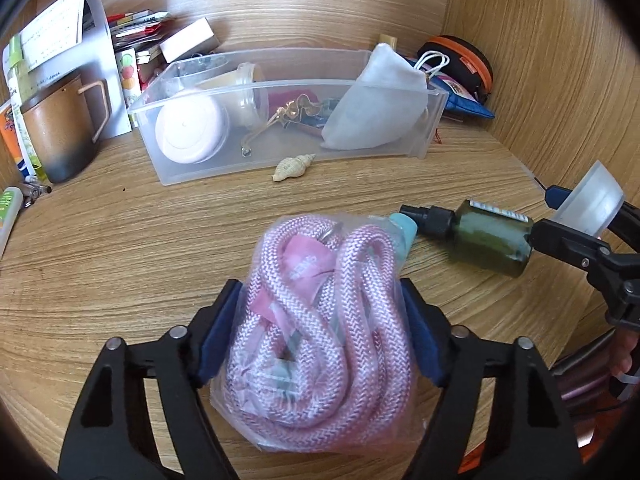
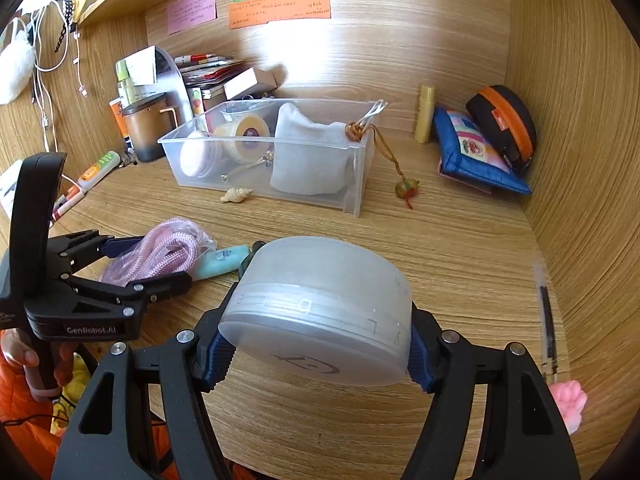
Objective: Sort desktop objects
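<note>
braided pink rope (image 1: 316,332) — frosted round tub (image 2: 320,312)

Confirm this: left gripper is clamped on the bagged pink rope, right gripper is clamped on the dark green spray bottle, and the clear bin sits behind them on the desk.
One part is wrong. The right gripper is clamped on a frosted round container, not the dark green spray bottle, which lies on the desk; the right wrist view shows this. The left gripper does hold the bagged pink rope, with the clear bin behind.
</note>
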Available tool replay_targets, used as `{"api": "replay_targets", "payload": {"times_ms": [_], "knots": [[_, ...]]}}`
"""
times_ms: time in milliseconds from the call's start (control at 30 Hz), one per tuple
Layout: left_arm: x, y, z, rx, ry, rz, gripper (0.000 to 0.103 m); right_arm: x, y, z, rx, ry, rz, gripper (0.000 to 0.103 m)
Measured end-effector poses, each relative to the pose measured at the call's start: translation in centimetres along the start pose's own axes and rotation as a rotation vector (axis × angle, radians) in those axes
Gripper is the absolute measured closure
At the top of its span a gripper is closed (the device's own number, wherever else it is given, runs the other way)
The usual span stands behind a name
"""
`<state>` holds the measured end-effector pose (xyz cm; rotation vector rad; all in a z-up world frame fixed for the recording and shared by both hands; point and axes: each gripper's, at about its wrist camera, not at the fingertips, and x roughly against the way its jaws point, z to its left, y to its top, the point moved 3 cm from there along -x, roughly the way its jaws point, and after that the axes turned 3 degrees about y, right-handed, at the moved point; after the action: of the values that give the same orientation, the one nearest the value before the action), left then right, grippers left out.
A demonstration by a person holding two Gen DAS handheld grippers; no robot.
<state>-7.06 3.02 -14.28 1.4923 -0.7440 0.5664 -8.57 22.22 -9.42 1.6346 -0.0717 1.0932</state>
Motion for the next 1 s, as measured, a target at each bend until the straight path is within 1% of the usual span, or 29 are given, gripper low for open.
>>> {"api": "replay_targets", "payload": {"times_ms": [133,267,400,733,1000], "knots": [[0.1,0.0,0.7,0.025,-0.031,-0.010,0.035,0.3,0.4,0.1,-0.003,-0.002,-0.008,0.037],[0.5,0.1,1.3,0.052,-0.035,-0.032,0.037,0.6,0.8,0.6,0.008,-0.005,-0.019,0.037],[1.2,0.4,1.8,0.058,-0.036,-0.055,0.042,0.5,1.3,1.2,0.026,-0.003,-0.025,0.037],[3.2,1.2,3.3,0.085,-0.029,-0.113,0.043,-0.5,3.1,2.1,0.033,0.027,-0.032,0.037],[4.8,2.7,4.2,0.088,-0.008,-0.154,0.043,-1.2,4.8,2.8,0.055,0.040,-0.041,0.037]]}}
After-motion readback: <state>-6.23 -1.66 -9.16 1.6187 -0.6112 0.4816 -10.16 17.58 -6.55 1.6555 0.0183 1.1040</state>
